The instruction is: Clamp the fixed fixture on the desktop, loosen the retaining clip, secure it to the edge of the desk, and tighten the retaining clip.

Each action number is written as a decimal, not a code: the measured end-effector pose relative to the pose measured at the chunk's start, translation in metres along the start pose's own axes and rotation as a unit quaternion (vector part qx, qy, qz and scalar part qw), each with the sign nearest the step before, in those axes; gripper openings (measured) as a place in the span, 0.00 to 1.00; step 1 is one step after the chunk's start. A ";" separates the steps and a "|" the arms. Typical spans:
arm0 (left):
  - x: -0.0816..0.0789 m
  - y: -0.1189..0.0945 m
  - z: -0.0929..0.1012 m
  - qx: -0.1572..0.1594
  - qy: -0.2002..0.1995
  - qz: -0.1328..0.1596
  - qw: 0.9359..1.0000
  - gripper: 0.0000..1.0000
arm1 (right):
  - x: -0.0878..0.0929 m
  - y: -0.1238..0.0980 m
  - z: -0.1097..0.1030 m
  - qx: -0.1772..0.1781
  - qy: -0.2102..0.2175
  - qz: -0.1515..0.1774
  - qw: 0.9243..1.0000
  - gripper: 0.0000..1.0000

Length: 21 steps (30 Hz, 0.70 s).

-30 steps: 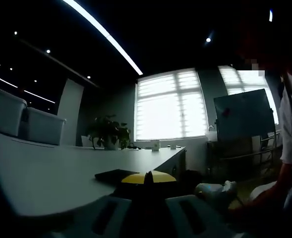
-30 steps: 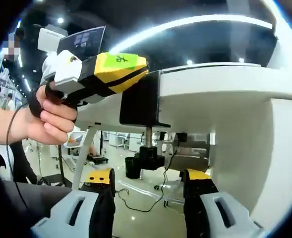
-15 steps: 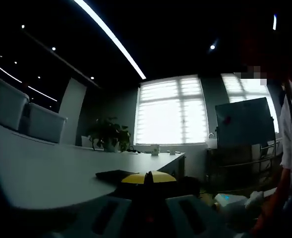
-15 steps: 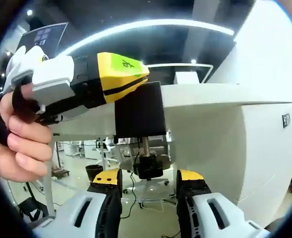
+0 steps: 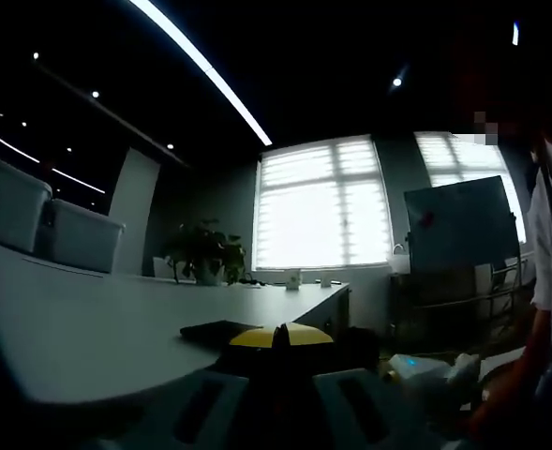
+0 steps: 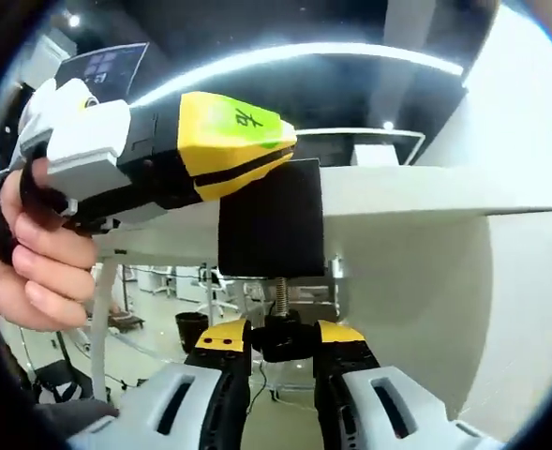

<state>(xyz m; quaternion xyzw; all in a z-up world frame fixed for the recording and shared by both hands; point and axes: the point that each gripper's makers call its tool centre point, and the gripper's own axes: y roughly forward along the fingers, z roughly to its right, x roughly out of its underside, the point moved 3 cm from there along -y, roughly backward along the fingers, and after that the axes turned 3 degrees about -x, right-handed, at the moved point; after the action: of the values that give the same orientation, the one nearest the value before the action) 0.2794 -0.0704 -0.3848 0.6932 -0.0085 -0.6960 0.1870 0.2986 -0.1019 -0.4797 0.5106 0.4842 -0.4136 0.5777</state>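
Right gripper view. The black C-shaped metal clamp fixture (image 6: 271, 217) sits over the edge of the white desk (image 6: 416, 178), its flat body against the desk's side face. From its underside a threaded steel screw (image 6: 280, 295) runs straight down to the black round retaining knob (image 6: 282, 335). My right gripper (image 6: 282, 339), with yellow-capped black fingertips (image 6: 221, 336), has its jaws drawn in on either side of that knob and appears to grip it. My left gripper (image 6: 201, 150), a yellow-and-black tool with a green label, is held in my bare hand (image 6: 32, 258) and reaches in from the left; its nose meets the upper corner of the fixture.

Left gripper view. The jaws of the left gripper (image 5: 277, 337) stand closed together at their yellow tips on the dark top of the fixture, which I judge they hold steady; the dim frame does not show the contact plainly. The desk top stretches away to the left, toward a potted green plant (image 5: 203, 251) and a bright window (image 5: 320, 208).

Key relation. The screw's long axis is vertical and in line with the right gripper's forward axis, the knob lying directly between those fingertips. I judge that tightening calls for a roll of the right wrist about this axis while the left keeps the fixture from turning. The right gripper is the nearer to the knob.
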 end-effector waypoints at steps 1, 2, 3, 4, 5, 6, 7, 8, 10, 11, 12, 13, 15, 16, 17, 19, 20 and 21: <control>0.000 0.000 0.000 -0.001 0.000 0.000 1.000 0.01 | 0.000 -0.001 0.001 -0.019 0.007 0.003 1.000 0.24; 0.000 0.000 0.000 -0.001 0.001 -0.001 1.000 0.01 | 0.000 -0.002 0.001 -0.032 0.010 0.004 0.999 0.24; 0.000 0.000 0.000 -0.001 0.002 -0.002 1.000 0.01 | 0.004 0.005 0.003 -0.058 0.007 0.004 0.998 0.24; 0.000 -0.001 0.000 -0.001 0.002 -0.002 1.000 0.01 | 0.005 0.007 0.003 -0.079 0.013 0.002 0.997 0.24; 0.000 -0.001 -0.001 -0.001 0.002 -0.003 1.000 0.01 | 0.005 0.008 0.004 -0.092 0.025 0.002 0.995 0.24; 0.000 -0.001 -0.001 0.000 0.001 -0.003 1.000 0.01 | 0.007 0.009 0.005 -0.118 0.047 -0.005 0.992 0.24; 0.000 -0.001 -0.001 0.000 0.001 -0.003 1.000 0.01 | 0.006 0.010 0.005 -0.134 0.038 -0.008 0.990 0.24; 0.000 -0.001 -0.001 0.000 0.001 -0.003 1.000 0.01 | 0.006 0.011 0.006 -0.147 0.029 -0.012 0.989 0.24; 0.001 -0.002 -0.001 0.002 0.005 -0.006 1.000 0.01 | 0.006 0.011 0.005 -0.165 -0.009 -0.023 0.986 0.24; 0.001 -0.002 -0.001 0.003 0.006 -0.008 1.000 0.01 | 0.006 0.011 0.004 -0.174 -0.024 -0.028 0.984 0.24; 0.001 -0.002 -0.001 0.003 0.001 -0.008 1.000 0.01 | 0.006 0.012 0.004 -0.176 -0.031 -0.030 0.983 0.24; 0.001 -0.002 -0.001 0.004 -0.001 -0.004 1.000 0.01 | 0.005 0.012 0.003 -0.177 -0.030 -0.029 0.983 0.24; 0.002 -0.001 0.000 0.004 -0.004 -0.001 1.000 0.01 | 0.006 0.011 0.003 -0.179 -0.032 -0.029 0.983 0.24; 0.002 0.000 0.000 0.005 -0.004 -0.002 1.000 0.01 | 0.006 0.011 0.003 -0.173 -0.036 -0.028 0.984 0.24; 0.003 0.000 0.001 0.006 -0.004 -0.004 1.000 0.01 | 0.006 0.009 0.004 -0.162 -0.040 -0.028 0.986 0.25; 0.004 0.001 0.001 0.006 0.002 -0.009 1.000 0.01 | 0.006 0.004 0.007 -0.129 -0.048 -0.024 0.990 0.27; 0.004 0.002 0.002 0.006 0.004 -0.011 1.000 0.01 | 0.005 0.000 0.009 -0.108 -0.052 -0.020 0.993 0.29; 0.004 0.001 0.002 0.007 0.008 -0.013 1.000 0.01 | 0.005 -0.005 0.010 -0.085 -0.042 -0.019 0.995 0.34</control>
<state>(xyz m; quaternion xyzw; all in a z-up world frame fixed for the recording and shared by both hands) 0.2783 -0.0733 -0.3884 0.6997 -0.0027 -0.6931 0.1732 0.2962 -0.1123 -0.4856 0.4329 0.5026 -0.4027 0.6307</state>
